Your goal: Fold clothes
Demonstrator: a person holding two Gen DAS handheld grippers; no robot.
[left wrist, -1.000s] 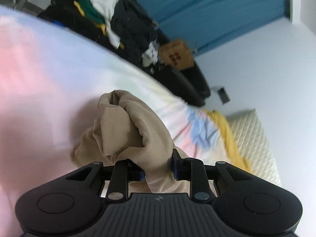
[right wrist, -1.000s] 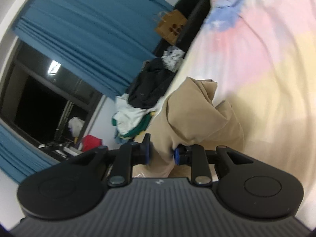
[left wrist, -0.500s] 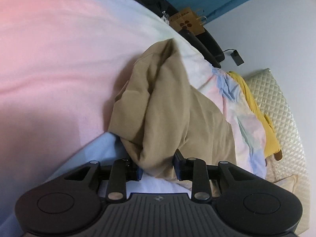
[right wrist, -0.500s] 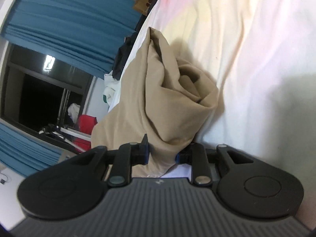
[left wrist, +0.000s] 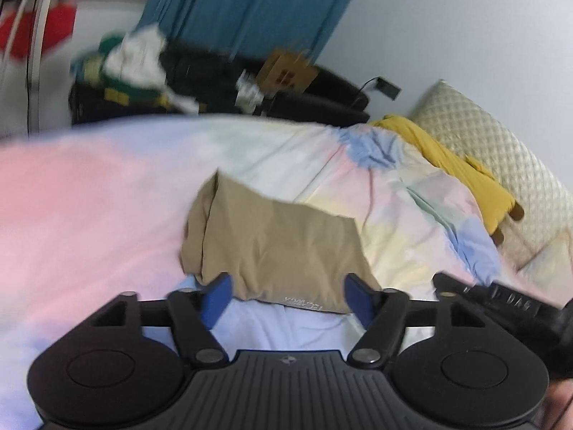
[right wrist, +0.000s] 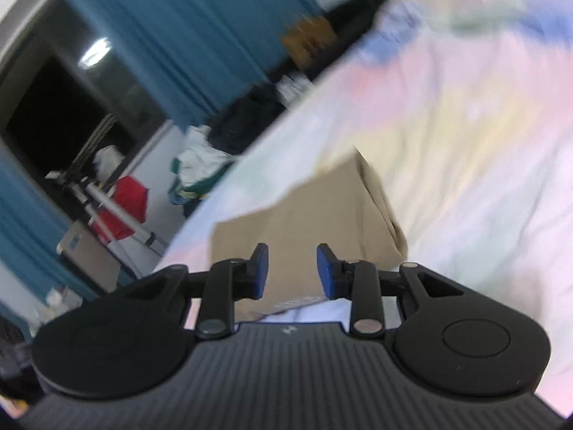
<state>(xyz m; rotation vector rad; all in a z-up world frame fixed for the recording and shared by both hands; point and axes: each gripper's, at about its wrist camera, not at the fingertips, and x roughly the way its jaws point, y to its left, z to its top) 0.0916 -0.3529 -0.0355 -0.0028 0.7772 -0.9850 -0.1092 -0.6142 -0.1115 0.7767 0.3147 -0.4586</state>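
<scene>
A tan garment (left wrist: 275, 243) lies folded into a flat rectangle on the pastel bedspread (left wrist: 89, 193). My left gripper (left wrist: 288, 299) is open and empty, its blue pads spread just in front of the garment's near edge. In the right wrist view the same tan garment (right wrist: 308, 215) lies flat ahead of my right gripper (right wrist: 292, 270), which is open and empty above its near edge. The right gripper's black body (left wrist: 501, 308) shows at the right of the left wrist view.
A yellow garment (left wrist: 454, 165) lies by a quilted cream pillow (left wrist: 501, 165) at the bed's head. A pile of dark and white clothes (left wrist: 150, 68) sits beyond the bed's far edge, under blue curtains (left wrist: 250, 3). A brown paper bag (left wrist: 286, 71) stands beside it.
Both grippers have let go of the tan garment and opened. The garment, bunched and held up before, now lies flat and folded on the bed. Both cameras have pulled back.
</scene>
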